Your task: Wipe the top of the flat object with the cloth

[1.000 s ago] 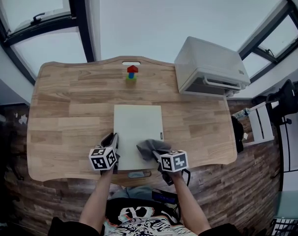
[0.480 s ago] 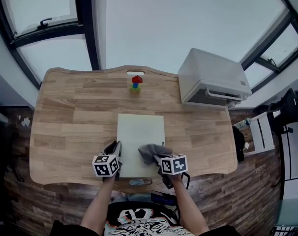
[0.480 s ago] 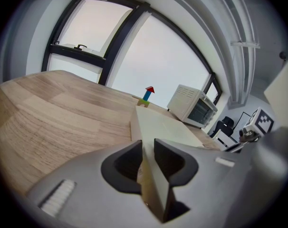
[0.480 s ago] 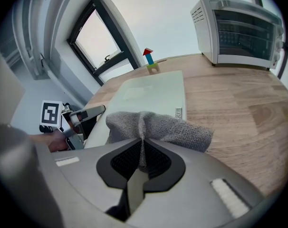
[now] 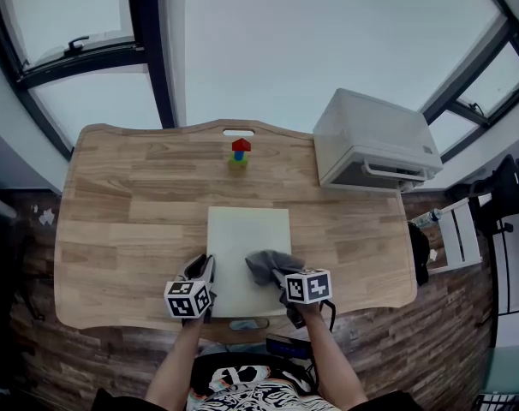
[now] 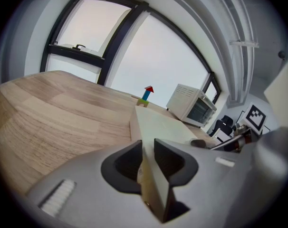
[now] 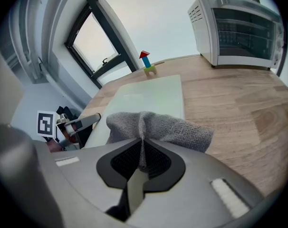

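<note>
The grey knitted cloth [image 7: 158, 127] looks soft and limp, likely to bunch, so a pinched fold suits it. The right tool [image 7: 141, 151] is clamped on such a fold. It rests on the pale, stiff flat object [image 5: 247, 238] by the bench's [image 5: 122, 212] front edge. The left tool [image 6: 148, 151] grips that object's near left edge.

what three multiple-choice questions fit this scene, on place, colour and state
1. Where on the table is the oven? A near left B middle C far right
2. What colour is the cloth? A grey B red C yellow
3. What is the left tool doing? A hanging open B clamping the board's edge C holding the cloth
C, it stands at the far right corner; A, grey folds fill the right tool; B, the board's edge is pinched between its jaws.
</note>
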`<state>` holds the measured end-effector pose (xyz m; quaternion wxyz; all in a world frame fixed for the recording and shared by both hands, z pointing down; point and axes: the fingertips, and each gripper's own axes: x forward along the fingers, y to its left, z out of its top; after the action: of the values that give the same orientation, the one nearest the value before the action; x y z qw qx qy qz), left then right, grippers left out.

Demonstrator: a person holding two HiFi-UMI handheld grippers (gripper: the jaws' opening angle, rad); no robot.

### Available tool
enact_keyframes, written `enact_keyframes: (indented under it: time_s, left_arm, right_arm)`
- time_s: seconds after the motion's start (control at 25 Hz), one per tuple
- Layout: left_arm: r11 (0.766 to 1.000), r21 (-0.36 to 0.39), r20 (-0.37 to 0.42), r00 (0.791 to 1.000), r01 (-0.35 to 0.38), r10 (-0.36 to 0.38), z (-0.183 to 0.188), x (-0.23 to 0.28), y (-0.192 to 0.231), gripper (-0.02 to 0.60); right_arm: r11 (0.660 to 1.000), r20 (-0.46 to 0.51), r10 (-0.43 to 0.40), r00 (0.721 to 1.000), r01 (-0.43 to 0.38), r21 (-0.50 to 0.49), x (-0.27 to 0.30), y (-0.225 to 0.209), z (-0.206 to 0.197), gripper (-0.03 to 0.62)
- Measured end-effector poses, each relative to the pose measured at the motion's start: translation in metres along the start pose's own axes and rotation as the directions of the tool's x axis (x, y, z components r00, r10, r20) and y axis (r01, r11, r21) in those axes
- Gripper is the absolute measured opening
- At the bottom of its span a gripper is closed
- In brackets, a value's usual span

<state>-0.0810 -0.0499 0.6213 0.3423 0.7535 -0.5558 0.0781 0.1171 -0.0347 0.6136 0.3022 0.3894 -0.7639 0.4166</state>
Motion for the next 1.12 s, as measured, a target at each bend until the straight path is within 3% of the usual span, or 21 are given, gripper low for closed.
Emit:
enact_keyframes:
  time_s: [0.28, 1.12]
  left_arm:
    - [1.000, 0.002, -0.002, 1.000, 0.003, -0.003, 0.000, 0.000, 0.001, 0.140]
    - [1.000, 0.003, -0.004, 1.000, 0.011, -0.011, 0.001, 0.001, 0.001, 0.140]
  right_arm:
    - [0.999, 0.019, 0.001, 1.000, -0.002, 0.052, 0.005, -0.006, 0.013, 0.009]
    - [0.999, 0.032, 0.001, 0.999, -0.003, 0.042, 0.018, -0.020, 0.052, 0.009]
